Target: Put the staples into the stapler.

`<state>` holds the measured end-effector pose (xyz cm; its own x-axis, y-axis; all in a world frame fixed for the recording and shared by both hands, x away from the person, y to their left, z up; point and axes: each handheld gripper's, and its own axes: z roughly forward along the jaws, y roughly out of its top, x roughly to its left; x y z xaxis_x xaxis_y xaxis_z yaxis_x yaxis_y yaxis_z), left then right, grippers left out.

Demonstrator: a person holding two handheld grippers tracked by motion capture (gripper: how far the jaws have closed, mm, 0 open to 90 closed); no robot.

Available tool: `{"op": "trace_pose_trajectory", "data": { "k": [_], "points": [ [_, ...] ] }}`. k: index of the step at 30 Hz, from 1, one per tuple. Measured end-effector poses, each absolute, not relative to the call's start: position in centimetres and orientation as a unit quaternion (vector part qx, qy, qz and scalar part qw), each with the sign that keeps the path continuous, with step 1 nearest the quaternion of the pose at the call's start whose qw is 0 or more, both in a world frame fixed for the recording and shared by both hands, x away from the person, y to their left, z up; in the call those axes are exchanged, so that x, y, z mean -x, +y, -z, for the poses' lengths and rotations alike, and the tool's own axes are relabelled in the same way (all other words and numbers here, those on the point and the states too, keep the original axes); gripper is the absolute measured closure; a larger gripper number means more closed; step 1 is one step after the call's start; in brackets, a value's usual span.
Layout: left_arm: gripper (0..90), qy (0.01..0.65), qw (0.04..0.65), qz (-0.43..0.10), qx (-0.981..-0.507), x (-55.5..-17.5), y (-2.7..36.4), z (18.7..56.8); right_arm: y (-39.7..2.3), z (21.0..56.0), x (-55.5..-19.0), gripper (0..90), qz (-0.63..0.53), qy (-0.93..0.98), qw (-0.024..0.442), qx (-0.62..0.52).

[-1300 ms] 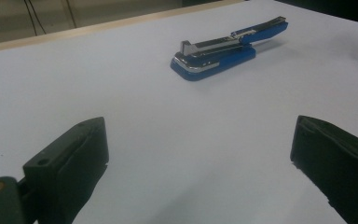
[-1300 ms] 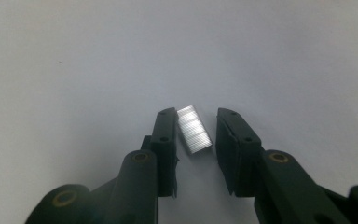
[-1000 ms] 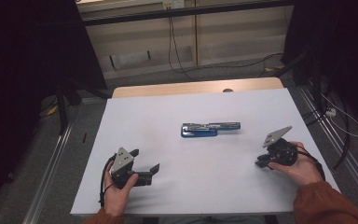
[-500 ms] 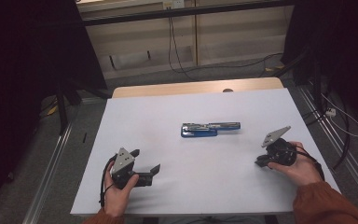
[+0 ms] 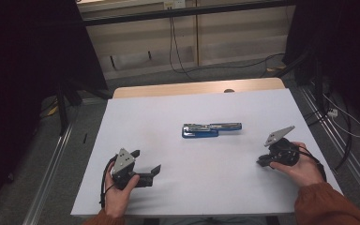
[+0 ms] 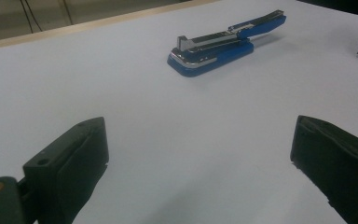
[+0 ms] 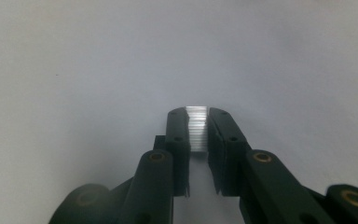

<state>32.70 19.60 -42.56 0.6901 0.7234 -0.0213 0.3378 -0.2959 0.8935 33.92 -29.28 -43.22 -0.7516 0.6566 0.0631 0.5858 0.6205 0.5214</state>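
Nothing has moved between the earlier high views and this one; both hands rest on the white table (image 5: pixel 136 112) where they were, and the blue stapler (image 5: pixel 211 130) lies in the same spot, so this reads as a pause before the next step rather than progress. The stapler sits near the middle of the table, a little towards the far side, between the two hands and well apart from both; in the left gripper view its top arm looks swung back and the metal magazine (image 6: pixel 209 41) lies exposed, though whether it is already loaded I cannot tell. The left gripper (image 5: pixel 147 161) rests at the near left with its jaws spread wide and nothing between them, pointed towards the stapler. The right gripper (image 5: pixel 261 161) sits at the near right; in the right gripper view its jaws are clamped on a short silvery strip of staples (image 7: pixel 196 128), held upright between the pads over bare table. By my judgement the work is reloading the stapler; the strip is in hand but not yet carried across, and the open left gripper seems placed to steady the stapler's base when it is.
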Motion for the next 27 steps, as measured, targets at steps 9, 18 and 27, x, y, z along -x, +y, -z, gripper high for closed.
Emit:
{"op": "trace_pose_trajectory", "data": {
  "k": [9, 18, 27],
  "points": [
    [4.3, 0.338, 0.486, -0.197, -0.781, -32.72, 19.58, 42.58, -29.34, 42.83, -33.84, 79.3, -0.282, 0.89, 0.079, -0.35],
    [4.3, 0.337, 0.487, -0.196, -0.781, -32.75, 19.55, 42.61, -29.29, 42.86, -33.9, 79.3, -0.288, 0.888, 0.078, -0.35],
    [4.3, 0.34, 0.487, -0.193, -0.781, -32.81, 19.58, 42.63, -29.2, 42.53, -33.91, 79.3, -0.302, 0.884, 0.076, -0.348]
  ]
}}
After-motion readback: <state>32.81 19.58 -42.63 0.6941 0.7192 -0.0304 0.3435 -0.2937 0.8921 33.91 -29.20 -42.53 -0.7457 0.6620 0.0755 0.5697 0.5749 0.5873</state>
